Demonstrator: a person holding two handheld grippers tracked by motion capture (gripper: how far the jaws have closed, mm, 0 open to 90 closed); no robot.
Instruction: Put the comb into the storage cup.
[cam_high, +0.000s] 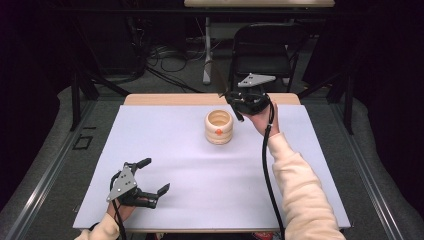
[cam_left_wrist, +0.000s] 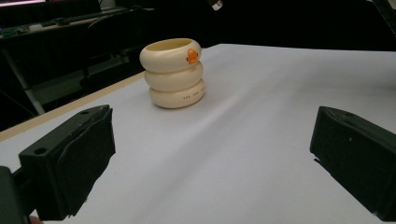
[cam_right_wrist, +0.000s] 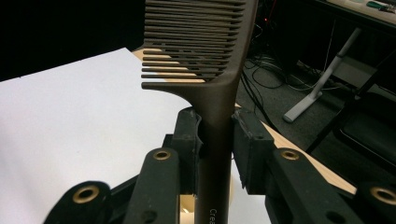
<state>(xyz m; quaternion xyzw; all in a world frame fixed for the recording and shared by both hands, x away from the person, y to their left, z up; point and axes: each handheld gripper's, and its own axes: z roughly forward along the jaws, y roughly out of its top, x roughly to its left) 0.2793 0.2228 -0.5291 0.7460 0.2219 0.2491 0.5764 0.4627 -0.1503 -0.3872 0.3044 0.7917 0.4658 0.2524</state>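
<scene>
A cream ribbed holder (cam_high: 218, 126) with a small orange duck on its side stands at the middle back of the white table (cam_high: 175, 170); the left gripper view shows the holder (cam_left_wrist: 173, 74) upright and some way ahead. My right gripper (cam_high: 245, 102) hovers just right of and behind the holder, above the table's far edge. In the right gripper view, my right gripper (cam_right_wrist: 217, 135) is shut on the handle of a dark brown wide-tooth comb (cam_right_wrist: 205, 56), whose teeth rise above the jaws. My left gripper (cam_high: 154, 175) rests near the front left, open and empty (cam_left_wrist: 210, 158).
A black folding chair (cam_high: 265, 47) stands behind the table's far edge, with cables (cam_high: 170, 62) and a white stand leg (cam_high: 206, 70) on the floor beside it. A wooden strip (cam_high: 165, 99) borders the table's back.
</scene>
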